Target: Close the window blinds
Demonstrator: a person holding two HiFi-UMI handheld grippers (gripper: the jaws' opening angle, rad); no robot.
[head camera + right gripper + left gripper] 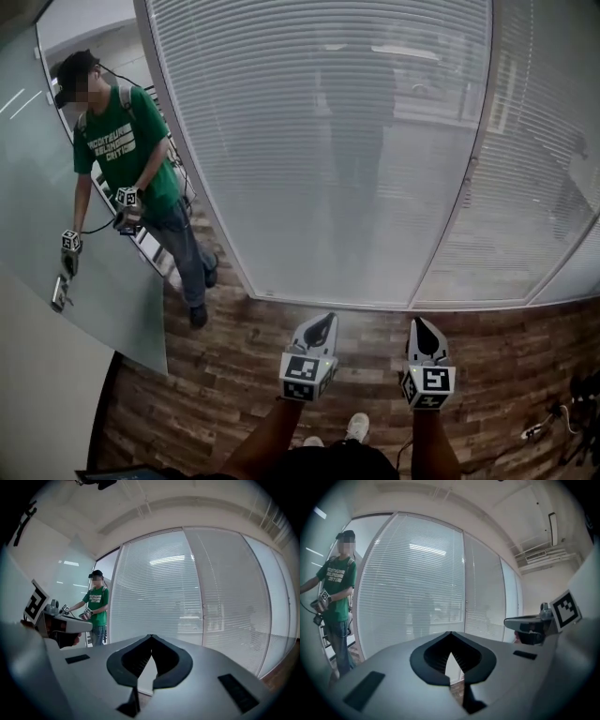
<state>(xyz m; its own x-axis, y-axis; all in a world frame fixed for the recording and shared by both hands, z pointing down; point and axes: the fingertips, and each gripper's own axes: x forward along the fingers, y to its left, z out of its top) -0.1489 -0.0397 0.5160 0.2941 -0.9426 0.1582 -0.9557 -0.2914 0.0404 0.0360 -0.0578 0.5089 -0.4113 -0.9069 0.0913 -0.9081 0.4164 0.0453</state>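
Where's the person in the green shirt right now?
Head view, upper left: the person in the green shirt stands at the left edge of the blinds, left of and beyond the left hand-held gripper.

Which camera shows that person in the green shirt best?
The head view: the person in the green shirt shows whole, head to shoes. The right gripper view shows them small and far; the left gripper view shows them at its dim left edge.
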